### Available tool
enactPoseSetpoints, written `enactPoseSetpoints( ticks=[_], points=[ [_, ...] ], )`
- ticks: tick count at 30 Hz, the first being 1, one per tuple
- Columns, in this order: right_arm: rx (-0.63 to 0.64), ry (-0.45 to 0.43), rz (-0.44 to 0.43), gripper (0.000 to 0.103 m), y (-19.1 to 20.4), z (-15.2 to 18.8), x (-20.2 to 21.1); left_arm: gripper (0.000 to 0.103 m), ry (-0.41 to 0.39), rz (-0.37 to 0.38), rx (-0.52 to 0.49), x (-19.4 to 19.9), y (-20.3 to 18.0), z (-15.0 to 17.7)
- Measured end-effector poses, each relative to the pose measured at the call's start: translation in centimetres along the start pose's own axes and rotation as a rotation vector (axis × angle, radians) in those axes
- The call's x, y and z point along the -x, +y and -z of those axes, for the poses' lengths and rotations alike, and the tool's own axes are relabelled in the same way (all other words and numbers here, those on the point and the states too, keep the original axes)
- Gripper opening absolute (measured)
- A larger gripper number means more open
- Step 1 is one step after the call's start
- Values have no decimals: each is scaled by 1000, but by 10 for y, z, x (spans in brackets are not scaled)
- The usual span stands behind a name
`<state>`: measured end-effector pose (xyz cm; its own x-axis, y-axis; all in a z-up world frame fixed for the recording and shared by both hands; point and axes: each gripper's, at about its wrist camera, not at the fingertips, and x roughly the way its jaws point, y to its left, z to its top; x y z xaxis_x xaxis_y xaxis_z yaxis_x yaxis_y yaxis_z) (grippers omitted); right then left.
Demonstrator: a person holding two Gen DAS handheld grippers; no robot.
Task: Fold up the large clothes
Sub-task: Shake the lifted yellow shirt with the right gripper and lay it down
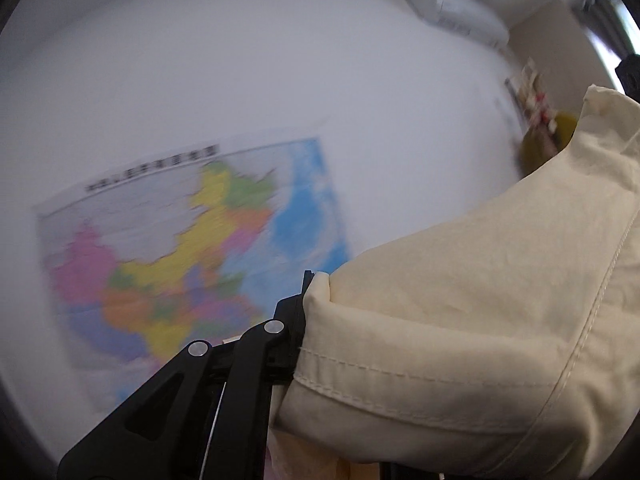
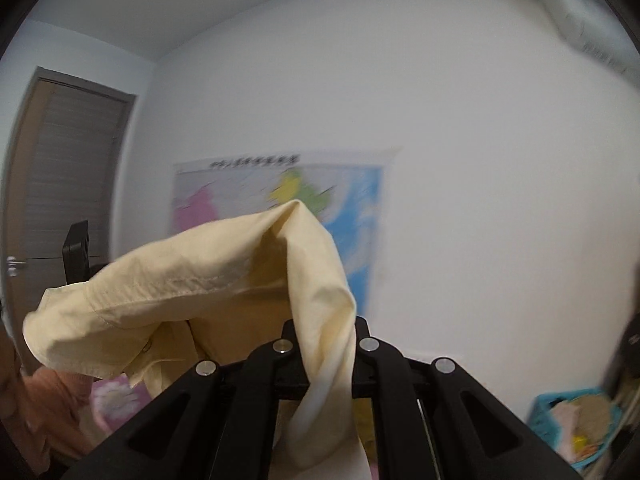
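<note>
A pale cream-yellow garment (image 1: 460, 300) with stitched hems is lifted into the air in front of a white wall. My left gripper (image 1: 310, 284) is shut on one edge of it; the cloth billows to the right and hides the right finger. In the right wrist view the same garment (image 2: 208, 284) drapes over my right gripper (image 2: 324, 328), which is shut on a fold of it, and the cloth stretches left toward the other gripper's black body (image 2: 76, 252). Both grippers point about level.
A coloured wall map (image 1: 180, 248) (image 2: 340, 200) hangs on the white wall ahead. An air conditioner (image 1: 452, 8) sits high on the right. A brown door (image 2: 68, 168) stands at left. A blue basket (image 2: 572, 420) with clothes sits low right, and pink floral bedding (image 2: 112, 400) lies below.
</note>
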<state>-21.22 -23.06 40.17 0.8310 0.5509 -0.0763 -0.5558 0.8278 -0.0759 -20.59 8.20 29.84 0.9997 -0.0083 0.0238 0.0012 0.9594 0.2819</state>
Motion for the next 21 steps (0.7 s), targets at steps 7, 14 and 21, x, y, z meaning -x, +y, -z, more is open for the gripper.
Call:
enactPoseSetpoints(
  ticks=[7, 14, 21],
  points=[
    [-19, 8, -211, 4, 30, 25, -18, 9, 193, -7, 80, 57, 31, 24],
    [-204, 167, -235, 5, -9, 75, -146, 9, 396, 37, 180, -24, 46, 64],
    [-487, 561, -109, 4, -66, 225, -338, 9, 766, 38, 271, -195, 40, 193]
  ],
)
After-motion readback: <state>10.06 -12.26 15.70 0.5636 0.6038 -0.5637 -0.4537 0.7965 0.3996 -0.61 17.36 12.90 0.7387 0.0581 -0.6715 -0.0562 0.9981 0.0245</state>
